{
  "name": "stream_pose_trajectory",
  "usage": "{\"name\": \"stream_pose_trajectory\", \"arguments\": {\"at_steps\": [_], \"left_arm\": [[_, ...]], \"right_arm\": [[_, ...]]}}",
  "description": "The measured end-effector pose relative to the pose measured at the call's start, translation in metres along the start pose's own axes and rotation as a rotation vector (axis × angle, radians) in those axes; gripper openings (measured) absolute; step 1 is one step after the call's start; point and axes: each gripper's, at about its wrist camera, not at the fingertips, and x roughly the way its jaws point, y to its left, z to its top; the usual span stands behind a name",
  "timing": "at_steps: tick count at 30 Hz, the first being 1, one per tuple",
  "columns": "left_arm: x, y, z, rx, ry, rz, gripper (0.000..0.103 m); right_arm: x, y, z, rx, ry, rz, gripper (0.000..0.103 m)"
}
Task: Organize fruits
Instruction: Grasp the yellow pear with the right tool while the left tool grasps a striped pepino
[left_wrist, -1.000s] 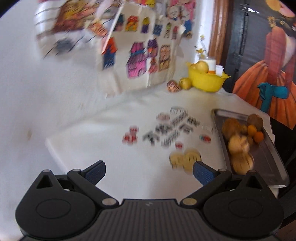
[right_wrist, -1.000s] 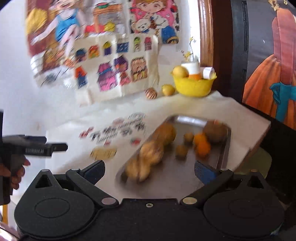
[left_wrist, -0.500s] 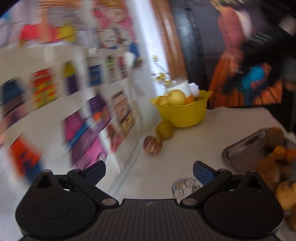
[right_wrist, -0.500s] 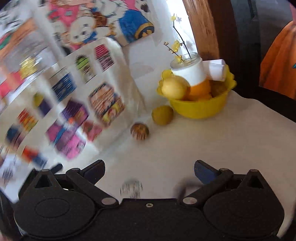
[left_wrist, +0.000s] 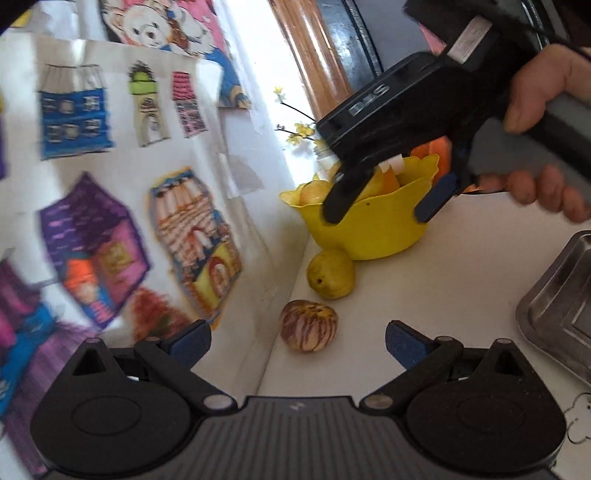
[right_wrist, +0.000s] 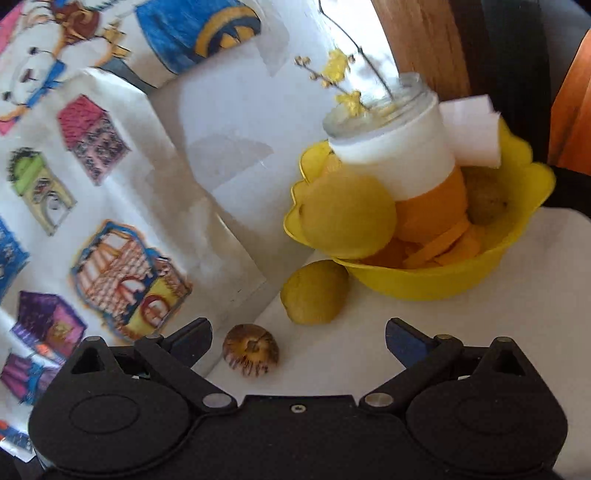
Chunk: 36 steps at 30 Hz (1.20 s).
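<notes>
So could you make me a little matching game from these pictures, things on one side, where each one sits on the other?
Things:
1. striped fruit
2. glass jar
3. metal tray
4. yellow-green pear

Places:
A. standing inside the yellow bowl
B. far right on the table
C. against the bowl's foot
D. nearest the open left gripper

Pairs: 1-D, 2-A, 3-B, 4-C

**What my fingers face: plastic, metal, glass, paper**

My fingers (left_wrist: 188, 341) wear matt blue pads. The yellow bowl (left_wrist: 373, 229) looks like glossy plastic, the tray (left_wrist: 554, 295) brushed metal, the jar (right_wrist: 391, 122) clear glass, the wall drawings (left_wrist: 122, 110) taped paper.
</notes>
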Motion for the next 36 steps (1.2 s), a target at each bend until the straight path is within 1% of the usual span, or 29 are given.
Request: {"name": "stream_pose_trajectory", "arguments": {"at_steps": [3,5,7,9,11,15,20,24,27,29,31,33,36], "left_arm": [[0.018,-0.002,0.001,0.015,0.019,-0.004,0.103],[0.027,-0.005,0.000,0.025,0.028,0.002,0.101],[0.033,-0.007,-0.001,0.032,0.041,-0.014,0.100],[0.039,-0.008,-0.002,0.021,0.052,-0.015,0.098],[0.044,-0.006,-0.002,0.005,0.054,-0.019,0.095],[0.051,-0.007,-0.002,-0.003,0.050,-0.029,0.094],[0.062,-0.005,-0.002,-0.024,0.069,-0.025,0.083],[0.070,-0.004,0.000,-0.036,0.073,-0.023,0.079],[0.076,-0.003,0.002,-0.050,0.083,-0.019,0.073],[0.082,0.000,0.003,-0.065,0.098,-0.018,0.065],[0.089,0.005,0.004,-0.094,0.116,-0.024,0.060],[0.093,0.009,0.003,-0.125,0.120,-0.037,0.058],[0.096,0.010,0.004,-0.126,0.120,-0.034,0.058]], "right_arm": [[0.018,-0.004,-0.001,0.014,-0.001,0.004,0.094],[0.029,-0.008,-0.002,0.021,-0.004,-0.002,0.093],[0.038,-0.011,-0.002,0.028,-0.002,0.001,0.090],[0.044,-0.013,-0.002,0.033,-0.009,0.006,0.088],[0.050,-0.015,-0.001,0.040,-0.022,0.012,0.087],[0.060,-0.019,0.000,0.064,-0.033,0.028,0.083],[0.069,-0.019,0.000,0.075,-0.042,0.037,0.078],[0.077,-0.021,0.003,0.072,-0.041,0.035,0.075],[0.085,-0.021,0.003,0.077,-0.041,0.029,0.072],[0.089,-0.021,0.004,0.081,-0.039,0.024,0.071],[0.098,-0.019,0.005,0.089,-0.037,0.020,0.068],[0.102,-0.022,0.006,0.098,-0.034,0.018,0.066],[0.108,-0.024,0.007,0.106,-0.029,0.023,0.065]]}}
